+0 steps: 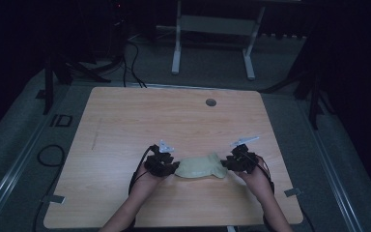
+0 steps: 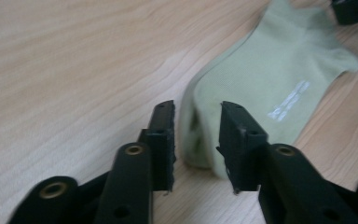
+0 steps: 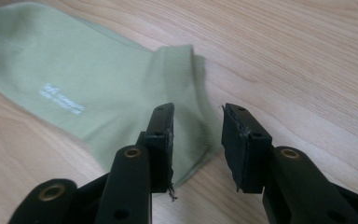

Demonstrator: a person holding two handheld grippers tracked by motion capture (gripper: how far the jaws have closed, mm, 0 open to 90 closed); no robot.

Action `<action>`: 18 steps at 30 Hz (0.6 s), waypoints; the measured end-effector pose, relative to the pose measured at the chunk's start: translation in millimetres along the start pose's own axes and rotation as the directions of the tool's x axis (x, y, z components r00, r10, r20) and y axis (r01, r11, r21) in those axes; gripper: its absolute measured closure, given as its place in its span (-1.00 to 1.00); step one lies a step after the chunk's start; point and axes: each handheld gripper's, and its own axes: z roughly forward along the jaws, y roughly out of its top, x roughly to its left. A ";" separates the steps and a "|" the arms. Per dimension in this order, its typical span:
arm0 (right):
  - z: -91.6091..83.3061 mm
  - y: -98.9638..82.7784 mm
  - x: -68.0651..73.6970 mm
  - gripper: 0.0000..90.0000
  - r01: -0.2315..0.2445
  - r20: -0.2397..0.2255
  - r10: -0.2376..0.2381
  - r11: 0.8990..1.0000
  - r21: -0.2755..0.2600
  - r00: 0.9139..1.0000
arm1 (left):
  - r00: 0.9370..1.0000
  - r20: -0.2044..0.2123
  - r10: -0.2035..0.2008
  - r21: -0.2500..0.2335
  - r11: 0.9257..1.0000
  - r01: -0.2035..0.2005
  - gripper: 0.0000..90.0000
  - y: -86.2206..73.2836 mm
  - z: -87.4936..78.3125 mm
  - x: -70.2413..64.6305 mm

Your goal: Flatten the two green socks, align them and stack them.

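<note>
A pale green sock [image 1: 200, 166] lies flat on the wooden table [image 1: 174, 116] near its front edge, between my two grippers. My left gripper [image 1: 175, 168] is at the sock's left end. In the left gripper view the jaws [image 2: 196, 109] stand apart with the sock's [image 2: 270, 74] folded end between them, and there is a gap beside the left pad. My right gripper [image 1: 224, 165] is at the sock's right end. In the right gripper view its jaws [image 3: 196, 112] are apart over the sock's [image 3: 74, 74] edge and do not press on it. White lettering marks the sock.
A round grommet hole [image 1: 211, 102] sits in the table near its far edge. Behind the table stands a white metal frame [image 1: 212, 29] on the floor. Cables [image 1: 130, 63] trail over the floor at the back left. A person's forearms come in from the bottom.
</note>
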 end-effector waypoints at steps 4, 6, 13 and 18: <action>2.5 -1.9 9.0 0.68 0.025 -0.013 -0.025 1.000 0.006 1.000 | 0.999 0.028 0.023 0.025 0.999 -0.024 0.92 4.4 7.6 -11.8; 6.8 -3.5 11.9 0.76 0.032 -0.017 -0.032 0.999 0.017 0.999 | 0.999 0.031 0.030 0.036 0.999 -0.031 0.96 5.7 12.8 -15.5; 19.9 -5.1 13.1 0.80 0.026 -0.029 -0.025 0.999 0.043 0.999 | 0.997 0.002 0.082 0.075 0.994 -0.082 0.97 3.9 29.5 -25.5; 22.0 -2.4 14.1 0.80 0.031 -0.033 -0.030 0.999 0.043 0.999 | 0.997 -0.028 0.073 0.084 0.994 -0.071 0.97 4.6 31.0 -15.9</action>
